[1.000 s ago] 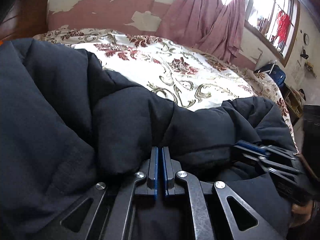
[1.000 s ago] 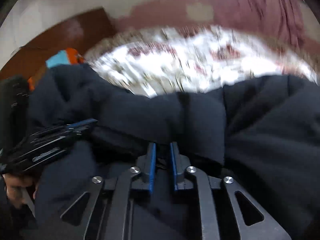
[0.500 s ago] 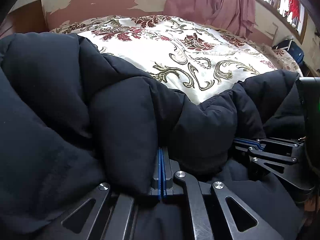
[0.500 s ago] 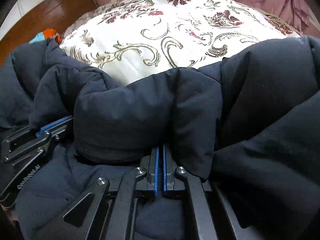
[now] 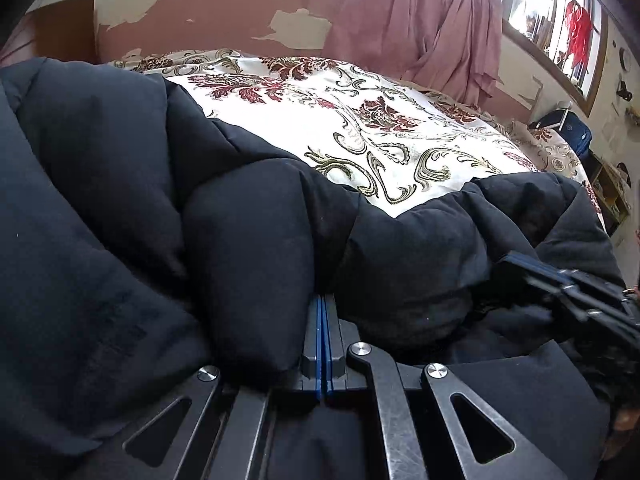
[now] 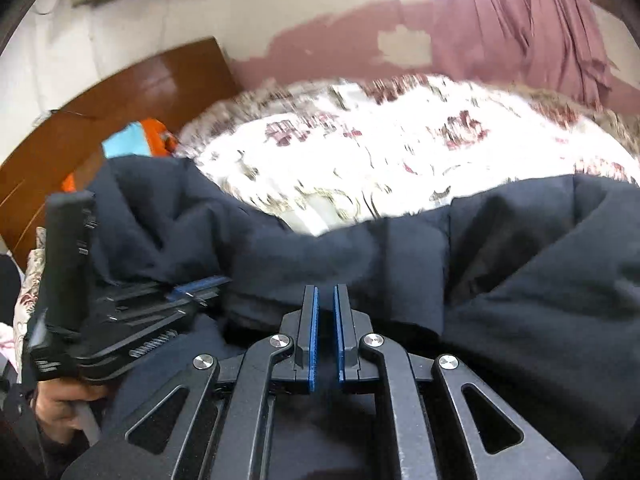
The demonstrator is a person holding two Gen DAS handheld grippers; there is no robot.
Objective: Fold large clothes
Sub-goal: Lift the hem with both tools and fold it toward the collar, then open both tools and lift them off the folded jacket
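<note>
Centrally, a large dark navy padded coat [image 5: 248, 240] is shown, quilted into thick puffy panels with a matte surface and deep soft creases. It is spread over the near part of a bed, on a white bedspread [image 5: 360, 128] printed with red and olive scrollwork. Its bunched upper edge is seen running across both views from side to side, so the long axis lies crosswise to the two tools; which end is collar or hem cannot be told.

The left gripper [image 5: 322, 320] is seen with its blue-faced fingers pressed together on a fold of the coat, which bulges over their tips. The right gripper [image 6: 324, 320] is shown with a narrow slit between its fingers [image 6: 311, 336]; its jaws have just opened slightly, and coat fabric is bunched at and over the tips, where the cloth appears to be pinched.

Only in the left wrist view are a window [image 5: 556, 28] at upper right, a pink curtain [image 5: 420, 28] hanging beside it, and the right gripper at the far right edge shown sharply. Only in the right wrist view, which is motion-blurred, are a brown wooden headboard [image 6: 132, 92], an orange and light-blue item [image 6: 140, 140] beside it, and the person's hand [image 6: 60, 404] under the left gripper presented.
</note>
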